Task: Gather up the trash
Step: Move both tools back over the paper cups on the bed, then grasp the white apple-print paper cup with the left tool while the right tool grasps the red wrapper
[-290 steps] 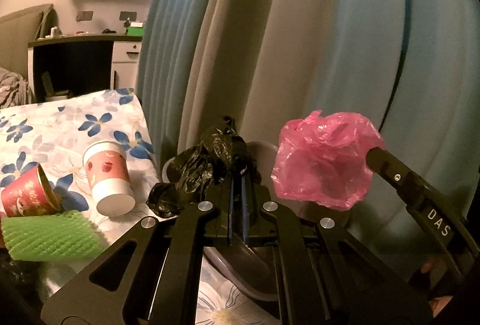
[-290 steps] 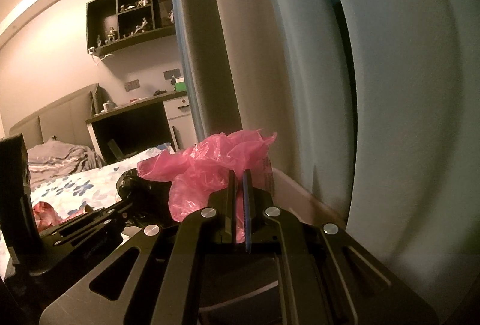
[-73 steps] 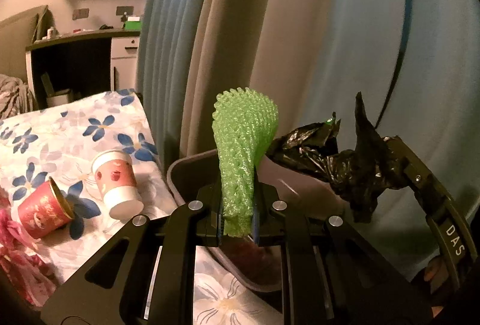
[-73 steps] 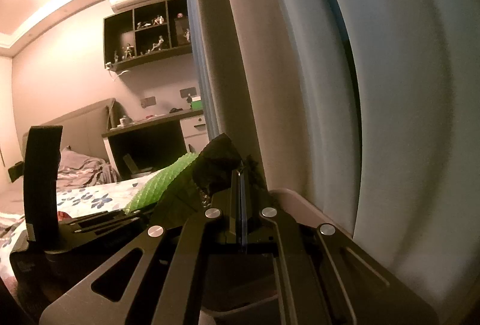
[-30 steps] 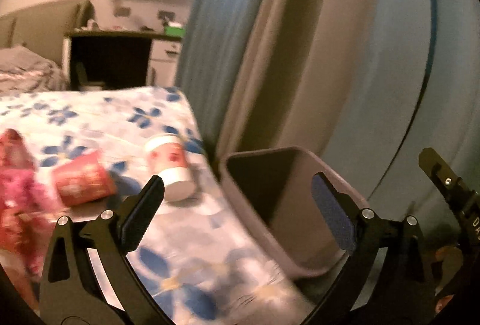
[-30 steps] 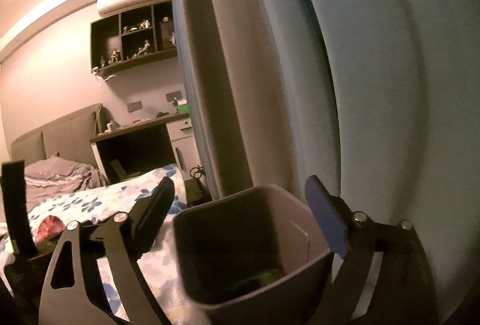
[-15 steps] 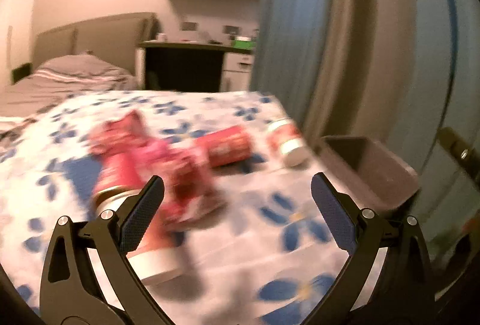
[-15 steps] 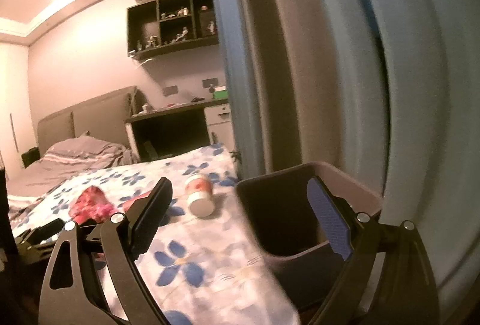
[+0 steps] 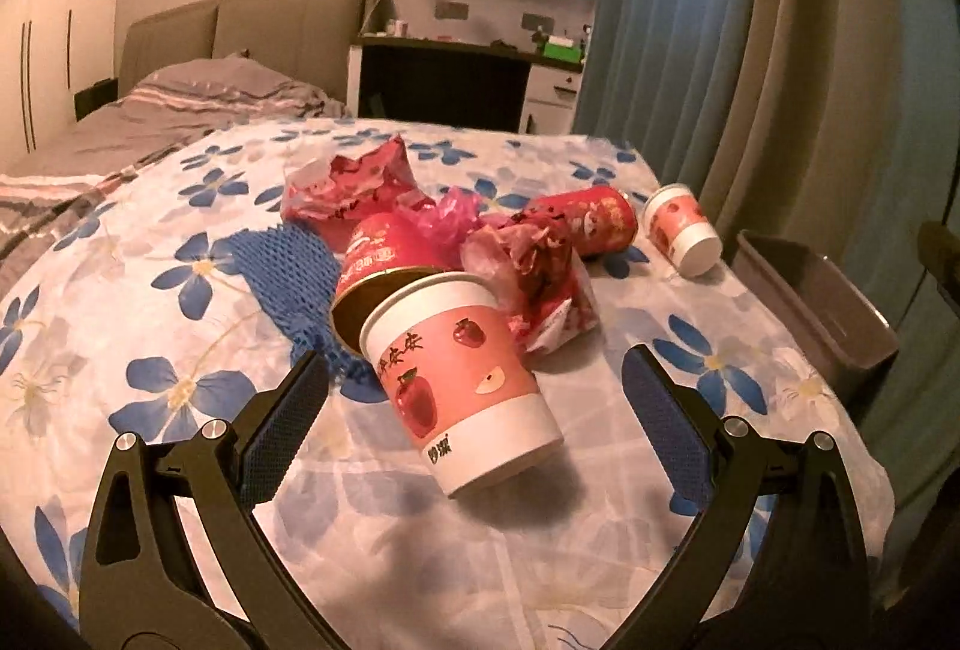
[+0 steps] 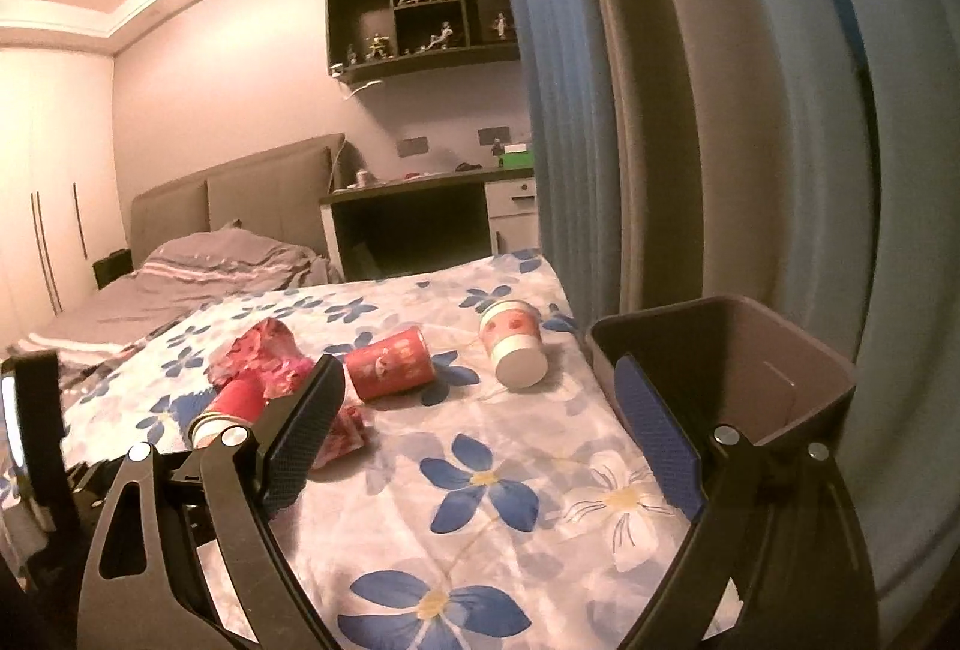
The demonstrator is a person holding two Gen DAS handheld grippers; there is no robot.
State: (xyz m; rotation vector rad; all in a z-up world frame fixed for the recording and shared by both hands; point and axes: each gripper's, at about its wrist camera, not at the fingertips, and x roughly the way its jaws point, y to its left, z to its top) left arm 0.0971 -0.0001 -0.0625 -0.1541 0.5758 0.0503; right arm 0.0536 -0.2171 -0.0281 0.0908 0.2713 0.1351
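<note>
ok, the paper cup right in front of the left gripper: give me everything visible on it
The paper cup lies on its side on the flowered bedspread, between the open fingers of the left gripper, untouched by them. Its white base faces the camera and its rim points away. A pink band carries red apple prints and characters, above a white lower band with small print. It looks undented. Its mouth end leans against a red cup with a gold rim and sits by crumpled red wrappers.

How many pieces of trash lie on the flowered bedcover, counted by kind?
Paper cups: 4
Blue foam net: 1
Crumpled red or pink wrappers and bags: 3, as far as the pile shows
Total: 8
</note>
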